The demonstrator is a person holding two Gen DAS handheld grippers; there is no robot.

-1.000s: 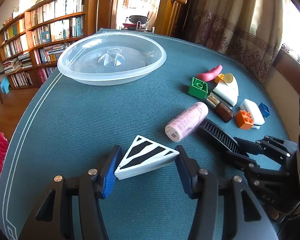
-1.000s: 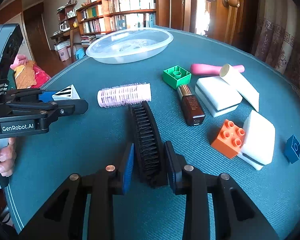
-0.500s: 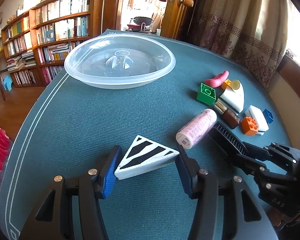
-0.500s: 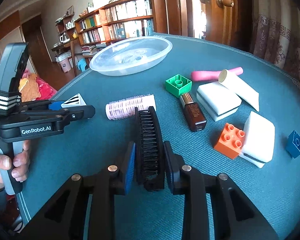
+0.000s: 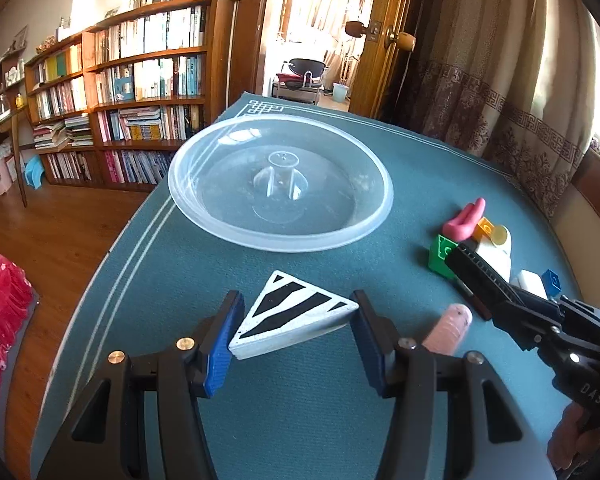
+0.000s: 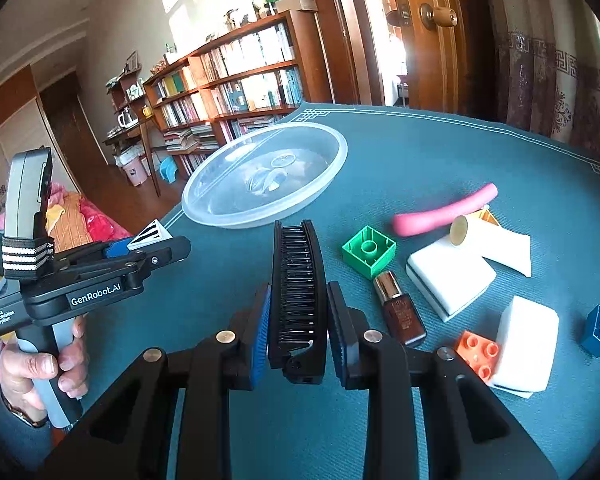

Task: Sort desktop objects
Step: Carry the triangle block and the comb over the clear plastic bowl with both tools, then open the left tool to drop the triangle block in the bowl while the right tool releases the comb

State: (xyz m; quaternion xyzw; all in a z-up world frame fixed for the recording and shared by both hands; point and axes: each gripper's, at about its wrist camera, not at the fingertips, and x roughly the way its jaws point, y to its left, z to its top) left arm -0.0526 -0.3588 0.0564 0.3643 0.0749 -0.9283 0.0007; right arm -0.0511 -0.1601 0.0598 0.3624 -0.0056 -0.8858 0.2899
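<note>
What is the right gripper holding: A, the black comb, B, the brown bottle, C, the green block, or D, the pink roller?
A: the right gripper is clamped on the black comb, whose body sits between its blue pads, while the green block and brown bottle lie on the table beside it.

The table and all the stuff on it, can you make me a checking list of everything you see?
Surface: teal table cloth with a white border line.
Job's things: striped wedge and black comb, each held; clear bowl holds no objects.
Clutter: pink roller, green brick, brown bottle, orange brick, blue brick, white blocks, pink tube.
Grippers: left gripper shut on the wedge; right gripper shut on the comb.
Cables: nothing seen.
Surroundings: bookshelves, wooden door, curtain.
</note>
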